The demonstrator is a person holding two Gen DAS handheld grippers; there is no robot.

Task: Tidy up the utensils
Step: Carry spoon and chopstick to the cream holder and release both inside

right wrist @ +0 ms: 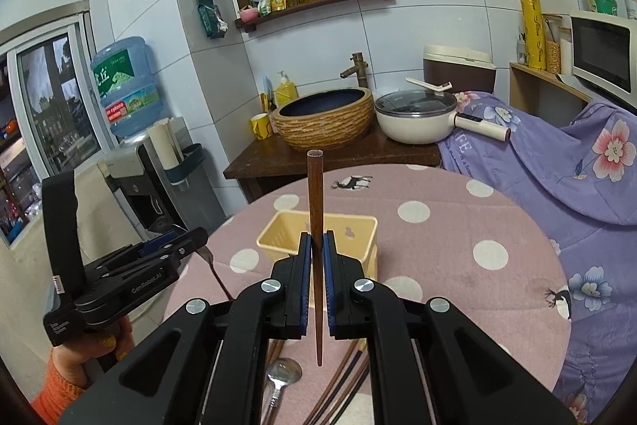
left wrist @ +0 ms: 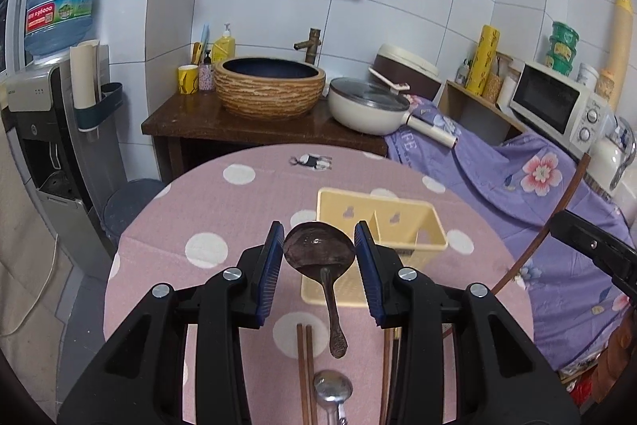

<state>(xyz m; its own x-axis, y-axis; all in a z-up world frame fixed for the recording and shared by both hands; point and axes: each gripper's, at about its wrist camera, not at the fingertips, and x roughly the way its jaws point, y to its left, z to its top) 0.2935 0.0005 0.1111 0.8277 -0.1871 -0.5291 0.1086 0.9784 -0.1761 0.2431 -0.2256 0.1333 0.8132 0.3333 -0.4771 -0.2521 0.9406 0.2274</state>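
My left gripper [left wrist: 318,230] is shut on the bowl of a dark metal spoon [left wrist: 318,249], held above the table with its handle hanging down. In the right wrist view the left gripper [right wrist: 191,239] is at the left, with the spoon handle [right wrist: 217,271] below it. My right gripper [right wrist: 317,238] is shut on a brown wooden chopstick [right wrist: 314,194] that stands upright. A pale yellow utensil basket [left wrist: 398,222] [right wrist: 286,232] with two compartments lies on the pink dotted tablecloth just beyond both grippers. A silver spoon [left wrist: 332,391] [right wrist: 283,373] and several chopsticks [left wrist: 304,365] [right wrist: 338,377] lie on the table below.
Behind the round table [left wrist: 247,226] stands a dark wooden counter [left wrist: 191,122] with a woven-look basin [left wrist: 270,86] and a white lidded pan [left wrist: 366,106]. A purple floral cloth [left wrist: 517,178] and a microwave [left wrist: 557,102] are at right. A water dispenser [left wrist: 51,98] is at left.
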